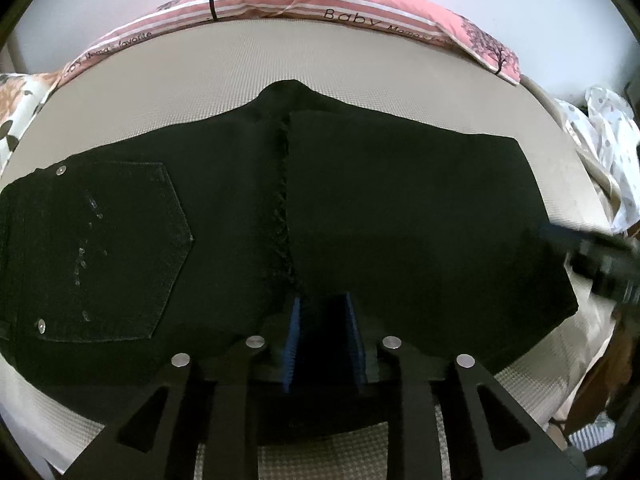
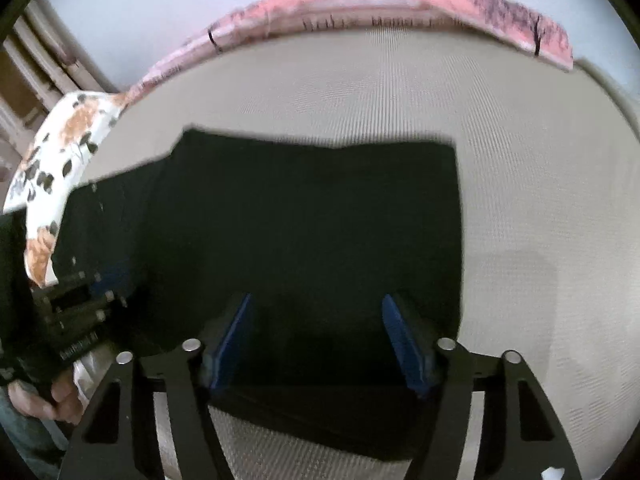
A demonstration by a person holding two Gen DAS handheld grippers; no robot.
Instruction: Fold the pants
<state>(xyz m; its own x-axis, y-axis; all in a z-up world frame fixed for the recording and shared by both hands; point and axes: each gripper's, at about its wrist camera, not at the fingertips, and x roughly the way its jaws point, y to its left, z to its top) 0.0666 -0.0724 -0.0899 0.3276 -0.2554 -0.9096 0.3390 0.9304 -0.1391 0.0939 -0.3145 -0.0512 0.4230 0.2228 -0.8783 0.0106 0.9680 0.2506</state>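
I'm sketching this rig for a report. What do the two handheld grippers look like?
Both match: the left gripper and right gripper have black angular linkage arms with triangular cutouts, round silver pivot pins, and blue pads lining the fingers. Seen from the right wrist, the left unit's black body carries pale lettering, too blurred to read. No cables show.

Both wrist views close, facing forward; share pants (image 1: 360,200), pillow (image 2: 360,4).

Black pants (image 2: 304,216) between spread hand-held gripper (image 2: 316,344) fingers
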